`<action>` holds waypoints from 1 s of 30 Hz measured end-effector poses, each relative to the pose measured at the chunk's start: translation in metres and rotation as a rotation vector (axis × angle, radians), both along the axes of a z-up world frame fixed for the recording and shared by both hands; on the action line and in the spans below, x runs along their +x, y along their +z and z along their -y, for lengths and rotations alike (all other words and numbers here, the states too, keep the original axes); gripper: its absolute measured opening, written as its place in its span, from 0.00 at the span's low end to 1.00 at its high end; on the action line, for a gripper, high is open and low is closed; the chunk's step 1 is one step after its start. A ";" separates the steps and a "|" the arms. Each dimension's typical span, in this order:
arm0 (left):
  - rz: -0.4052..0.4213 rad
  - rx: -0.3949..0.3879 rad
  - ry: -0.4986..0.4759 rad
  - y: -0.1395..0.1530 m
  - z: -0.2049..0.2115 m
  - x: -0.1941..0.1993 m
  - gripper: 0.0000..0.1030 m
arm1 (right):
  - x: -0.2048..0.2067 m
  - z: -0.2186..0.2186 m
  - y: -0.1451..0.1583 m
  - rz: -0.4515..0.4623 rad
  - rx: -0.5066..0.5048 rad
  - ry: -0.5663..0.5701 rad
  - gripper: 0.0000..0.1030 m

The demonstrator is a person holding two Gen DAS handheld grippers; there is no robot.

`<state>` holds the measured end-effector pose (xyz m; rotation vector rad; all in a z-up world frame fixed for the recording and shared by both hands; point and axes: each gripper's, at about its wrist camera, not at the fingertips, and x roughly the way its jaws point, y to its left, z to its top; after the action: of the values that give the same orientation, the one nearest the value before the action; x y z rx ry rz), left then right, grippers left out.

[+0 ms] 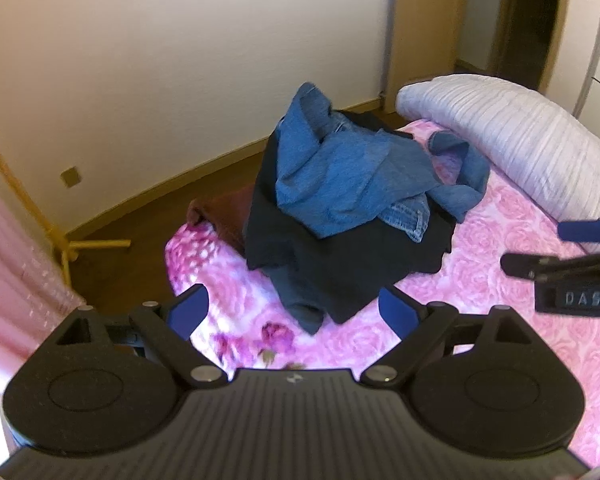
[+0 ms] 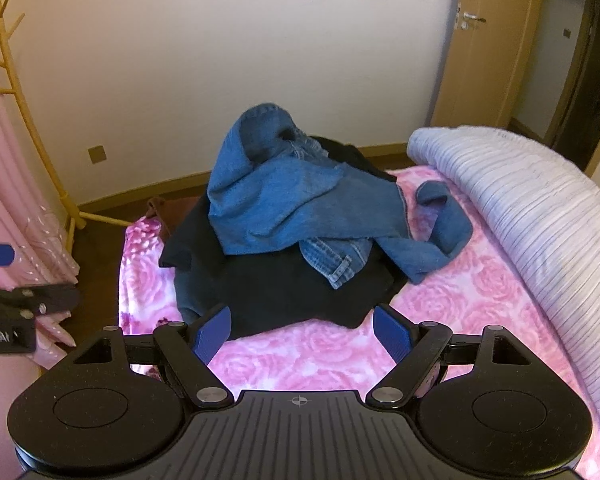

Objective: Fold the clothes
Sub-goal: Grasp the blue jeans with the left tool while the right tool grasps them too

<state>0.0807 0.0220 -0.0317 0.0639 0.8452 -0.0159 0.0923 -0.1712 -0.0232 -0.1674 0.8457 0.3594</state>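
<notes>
A heap of clothes sits on a pink rose-patterned bedspread (image 2: 320, 356), toward the far end of the bed near the wall. On top lie crumpled blue jeans (image 2: 276, 200); under them is a dark garment (image 2: 284, 292), and a brown cloth (image 1: 224, 216) peeks out at the heap's far left edge. A rolled white quilt (image 2: 520, 200) runs along the right side of the bed.

The left gripper (image 1: 292, 312) hovers over the near side of the bed with its blue pads spread wide and nothing between them. The right gripper (image 2: 302, 336) does the same just to its right, jaws wide apart and empty. Neither touches the clothes.

The jeans look like thick denim: fairly heavy, soft but with some stiffness, not slippery and not fragile. They should hold a crease but will drag on the cloth below. The waistband, with its belt loop showing at the front of the heap (image 2: 342, 268), seems the firmest place to pinch; a leg hem is another.

The jeans have no clean direction yet. One part stands up in a peak at the back left, and one leg trails off to the right, curling toward the quilt. Their long axis runs roughly left to right across the bed, though bunched and bent.
</notes>
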 end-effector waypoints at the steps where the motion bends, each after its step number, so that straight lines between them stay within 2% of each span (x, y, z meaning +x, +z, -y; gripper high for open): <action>1: 0.007 0.007 -0.014 -0.003 -0.002 0.008 0.88 | 0.003 0.000 -0.004 -0.006 -0.001 0.001 0.79; 7: 0.024 0.017 -0.130 -0.031 -0.015 0.107 0.85 | 0.043 -0.001 -0.036 -0.015 -0.058 0.010 0.79; 10: 0.069 0.065 -0.226 -0.048 -0.014 0.168 0.85 | 0.074 -0.009 -0.055 -0.010 -0.104 0.044 0.79; 13: 0.108 0.066 -0.357 -0.071 -0.009 0.224 0.82 | 0.110 -0.027 -0.076 0.007 -0.168 0.122 0.79; 15: 0.089 0.054 -0.433 -0.087 -0.004 0.258 0.81 | 0.134 -0.039 -0.094 0.011 -0.217 0.165 0.79; 18: 0.047 0.047 -0.496 -0.110 0.002 0.307 0.77 | 0.171 -0.053 -0.123 0.000 -0.231 0.207 0.79; 20: 0.007 0.026 -0.499 -0.122 0.001 0.331 0.72 | 0.193 -0.063 -0.141 -0.002 -0.254 0.239 0.79; 22: -0.033 -0.033 -0.487 -0.129 -0.007 0.348 0.69 | 0.214 -0.074 -0.159 -0.007 -0.279 0.274 0.79; 24: -0.061 -0.114 -0.499 -0.133 -0.017 0.358 0.48 | 0.233 -0.086 -0.174 -0.014 -0.307 0.313 0.79; 26: -0.073 -0.156 -0.519 -0.135 -0.024 0.362 0.31 | 0.248 -0.095 -0.185 -0.016 -0.335 0.347 0.79; 28: -0.067 -0.156 -0.543 -0.135 -0.026 0.363 0.25 | 0.265 -0.101 -0.193 -0.023 -0.346 0.361 0.79; 30: -0.051 -0.129 -0.562 -0.131 -0.025 0.364 0.13 | 0.277 -0.100 -0.193 -0.037 -0.331 0.346 0.78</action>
<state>0.4445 0.0468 -0.1628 0.1790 0.8533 -0.6013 0.3695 -0.0714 -0.2162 -0.6213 0.9100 0.5458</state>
